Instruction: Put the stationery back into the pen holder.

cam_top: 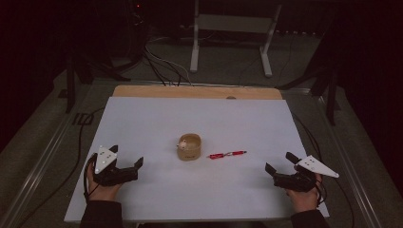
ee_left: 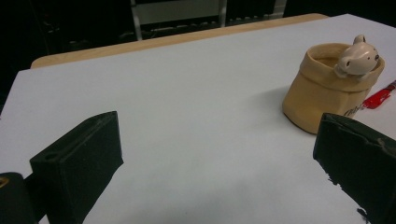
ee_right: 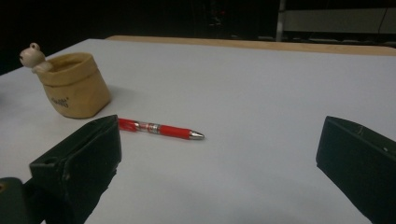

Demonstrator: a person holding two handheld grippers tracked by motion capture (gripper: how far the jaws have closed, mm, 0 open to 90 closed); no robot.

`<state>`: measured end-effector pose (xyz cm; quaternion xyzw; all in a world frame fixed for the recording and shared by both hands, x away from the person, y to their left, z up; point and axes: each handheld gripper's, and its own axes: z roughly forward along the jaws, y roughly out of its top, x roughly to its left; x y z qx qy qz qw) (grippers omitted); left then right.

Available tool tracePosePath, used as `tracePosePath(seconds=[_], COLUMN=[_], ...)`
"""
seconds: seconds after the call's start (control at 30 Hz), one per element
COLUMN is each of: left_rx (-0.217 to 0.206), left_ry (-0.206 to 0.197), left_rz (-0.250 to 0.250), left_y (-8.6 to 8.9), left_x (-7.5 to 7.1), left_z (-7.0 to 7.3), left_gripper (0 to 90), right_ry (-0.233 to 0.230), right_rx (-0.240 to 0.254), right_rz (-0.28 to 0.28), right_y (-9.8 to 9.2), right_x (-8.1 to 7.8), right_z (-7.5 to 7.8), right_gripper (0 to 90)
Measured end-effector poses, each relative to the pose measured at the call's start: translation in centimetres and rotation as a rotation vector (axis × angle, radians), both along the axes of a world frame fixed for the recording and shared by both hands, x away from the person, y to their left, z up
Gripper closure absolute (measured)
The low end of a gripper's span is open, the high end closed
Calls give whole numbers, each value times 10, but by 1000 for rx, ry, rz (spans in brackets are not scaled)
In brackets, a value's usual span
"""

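Left claw (cam_top: 127, 158) gapes wide near the worktop's (cam_top: 142, 118) left edge; mid-worktop sit the tan bear pot (cam_top: 189, 147) and, just beside it, the red pen (cam_top: 227, 154) — bare white sheet all round. Right claw (cam_top: 280, 163) is wide too.

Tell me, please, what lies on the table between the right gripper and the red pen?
Nothing: in the high view the white table is bare between the right gripper and the red pen. The right gripper view confirms it.
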<state>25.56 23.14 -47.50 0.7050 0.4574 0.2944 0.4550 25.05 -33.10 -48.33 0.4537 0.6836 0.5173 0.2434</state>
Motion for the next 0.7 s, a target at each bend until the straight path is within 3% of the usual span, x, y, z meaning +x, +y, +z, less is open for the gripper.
tracePosePath(seconds=[0.17, 0.33, 0.5, 0.7], left_rx=[1, 4, 0, 2], left_ry=[7, 5, 6, 8], left_rz=[-1, -4, -4, -13], left_y=[-2, -3, -3, -5], left_x=[1, 1, 1, 1], left_z=[-2, -2, -3, -4], left_gripper=[18, 18, 17, 17], right_ry=[9, -6, -16, 4], right_rx=[28, 20, 11, 2], right_rz=[3, 23, 56, 92], right_y=[-3, -3, 1, 6], right_x=[2, 7, 20, 40], right_z=[4, 15, 29, 39], right_gripper=[2, 2, 2, 2])
